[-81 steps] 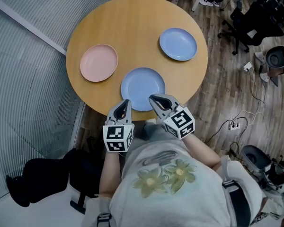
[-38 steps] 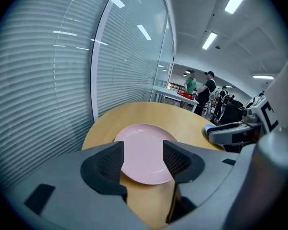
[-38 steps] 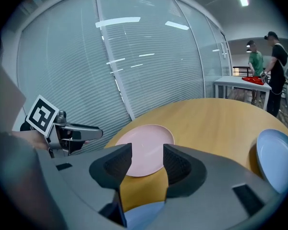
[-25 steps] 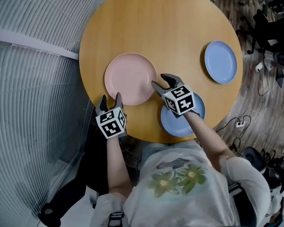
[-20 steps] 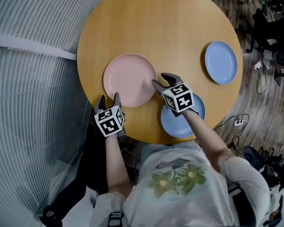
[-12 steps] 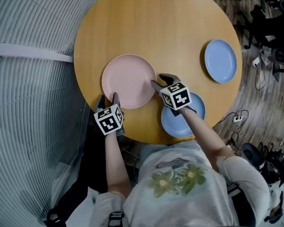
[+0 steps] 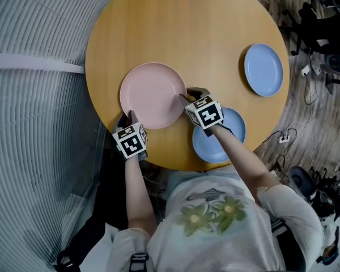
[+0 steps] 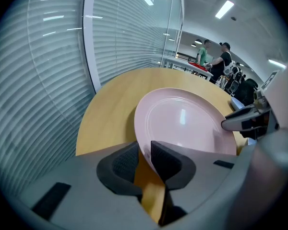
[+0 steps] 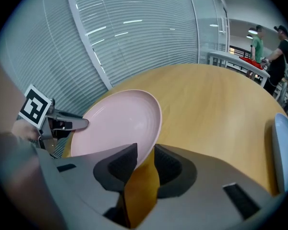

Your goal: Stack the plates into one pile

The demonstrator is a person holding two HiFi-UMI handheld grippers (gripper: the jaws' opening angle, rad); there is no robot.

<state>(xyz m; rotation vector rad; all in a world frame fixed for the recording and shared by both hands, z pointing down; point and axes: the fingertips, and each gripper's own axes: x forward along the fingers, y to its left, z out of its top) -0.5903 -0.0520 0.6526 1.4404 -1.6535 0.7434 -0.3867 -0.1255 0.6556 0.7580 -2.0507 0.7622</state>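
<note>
A pink plate (image 7: 153, 95) lies at the left of the round wooden table (image 7: 181, 33). My left gripper (image 7: 127, 117) is at its near-left rim and my right gripper (image 7: 187, 95) at its right rim. Both pairs of jaws have just been closing with the rim between them. In the left gripper view the pink plate (image 8: 182, 119) has its edge pinched in the left gripper (image 8: 144, 150). The right gripper view shows the pink plate (image 9: 120, 121) with its rim pressed by the right gripper (image 9: 145, 152). One blue plate (image 7: 237, 130) lies under my right forearm, another blue plate (image 7: 263, 69) sits far right.
The table's front edge runs just below both grippers. A ribbed glass wall (image 7: 34, 123) stands to the left. Office chairs and cables (image 7: 323, 67) crowd the floor on the right. Two people (image 9: 271, 44) stand far off behind the table.
Both grippers have sunk onto the pink plate's rim and their jaws have narrowed around it. Earlier still, they hung over the near blue plate.
</note>
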